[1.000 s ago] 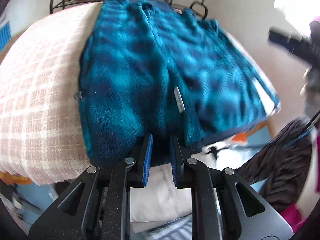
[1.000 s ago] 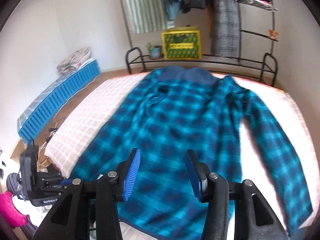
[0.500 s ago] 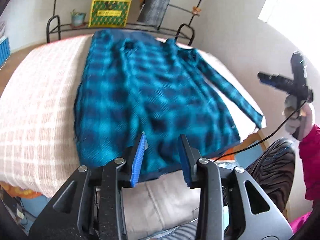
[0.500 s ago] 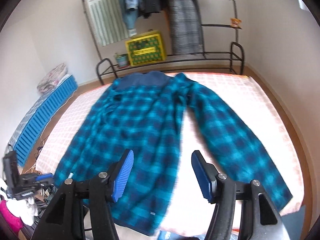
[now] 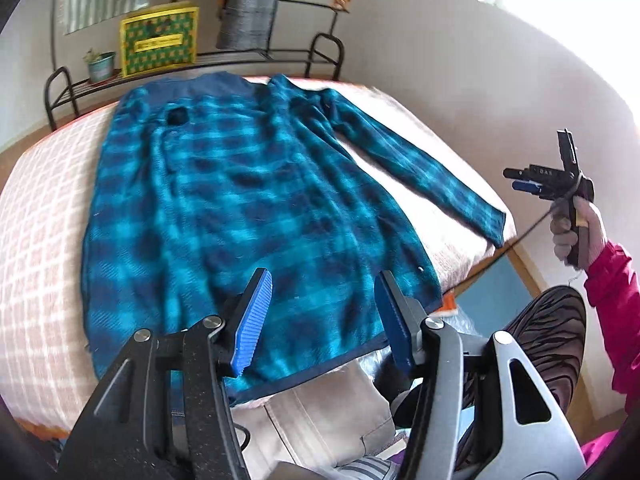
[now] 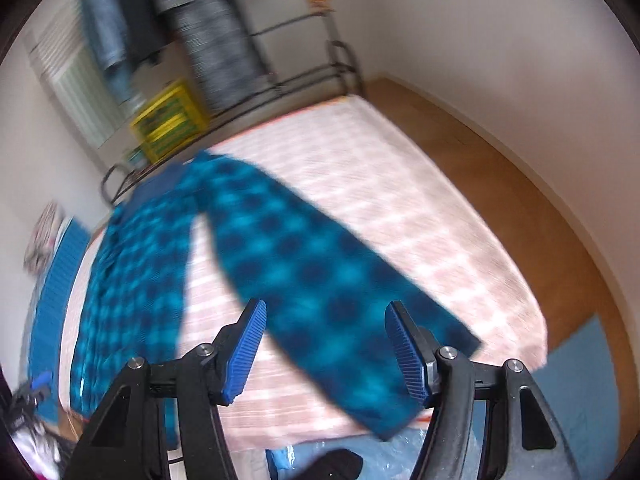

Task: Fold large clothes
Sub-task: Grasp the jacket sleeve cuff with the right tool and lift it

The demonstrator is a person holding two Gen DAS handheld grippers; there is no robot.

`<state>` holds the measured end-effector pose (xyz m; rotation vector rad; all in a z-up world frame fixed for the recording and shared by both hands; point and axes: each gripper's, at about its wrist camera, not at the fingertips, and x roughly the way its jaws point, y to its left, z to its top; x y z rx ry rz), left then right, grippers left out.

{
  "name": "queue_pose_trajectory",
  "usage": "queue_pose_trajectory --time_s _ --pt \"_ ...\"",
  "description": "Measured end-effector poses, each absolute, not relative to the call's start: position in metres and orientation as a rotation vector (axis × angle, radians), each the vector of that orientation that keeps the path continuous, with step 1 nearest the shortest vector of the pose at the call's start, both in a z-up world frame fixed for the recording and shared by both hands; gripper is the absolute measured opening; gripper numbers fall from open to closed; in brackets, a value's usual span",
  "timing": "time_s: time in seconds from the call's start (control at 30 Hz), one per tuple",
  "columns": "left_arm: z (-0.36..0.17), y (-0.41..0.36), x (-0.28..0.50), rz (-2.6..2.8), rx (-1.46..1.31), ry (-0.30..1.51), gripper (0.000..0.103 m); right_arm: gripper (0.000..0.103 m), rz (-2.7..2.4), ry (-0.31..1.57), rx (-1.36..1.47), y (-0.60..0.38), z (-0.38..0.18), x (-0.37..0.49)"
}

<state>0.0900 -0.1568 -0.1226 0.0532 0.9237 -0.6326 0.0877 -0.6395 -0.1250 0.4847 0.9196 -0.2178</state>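
A large teal and navy plaid fleece shirt [image 5: 240, 208] lies spread flat on the bed, its collar at the far end and one long sleeve [image 5: 420, 176] stretched toward the bed's right edge. My left gripper [image 5: 320, 316] hovers above the near hem, its jaws opening, with nothing between the blue pads. In the right wrist view that sleeve [image 6: 320, 280] runs diagonally under my right gripper [image 6: 326, 344], which is open and clear of the cloth. From the left wrist view the right gripper [image 5: 532, 180] shows in a person's hand at the far right.
The bed [image 5: 36, 240] has a pink and white checked cover. A black metal rack [image 5: 192, 60] with a yellow crate [image 5: 160, 40] and hanging clothes stands behind it. Wooden floor [image 6: 520, 168] and a blue mat [image 6: 588, 384] lie to the right. A person's pink sleeve [image 5: 616, 300] is near.
My left gripper has let go of the shirt's hem, opened and drawn up and back. My right gripper has swung rightward from the shirt's body to above the sleeve, rolling as it went.
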Motion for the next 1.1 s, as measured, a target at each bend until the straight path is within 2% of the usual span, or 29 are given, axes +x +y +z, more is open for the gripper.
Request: queue_pose_trajectory --time_s 0.43,0.53,0.6,0.63,0.7,0.8,1.1 --pt "-0.144 -0.201 0.094 -0.705 0.105 0.977 0.056 0.060 -0.373 1.046 0.610 -0.712 -0.203 0.066" --pt "-0.142 -0.198 0.097 -0.706 0.087 0.975 0.056 0.051 -0.361 1.068 0.612 -0.707 -0.209 0.068" --pt "-0.141 -0.194 0.100 -0.698 0.074 0.974 0.056 0.032 -0.351 1.100 0.596 -0.701 -0.214 0.073" --pt "-0.141 -0.191 0.101 -0.690 0.066 0.973 0.056 0.030 -0.354 1.106 0.585 -0.699 -0.214 0.074" --pt "-0.141 -0.186 0.102 -0.685 0.052 0.969 0.056 0.012 -0.352 1.099 0.576 -0.695 -0.210 0.075" --pt "-0.140 -0.178 0.104 -0.681 0.021 0.965 0.056 0.006 -0.323 1.048 0.601 -0.687 -0.191 0.069" --pt "-0.135 -0.163 0.110 -0.694 -0.087 0.955 0.056 0.004 -0.148 0.893 0.566 -0.616 -0.113 0.070"
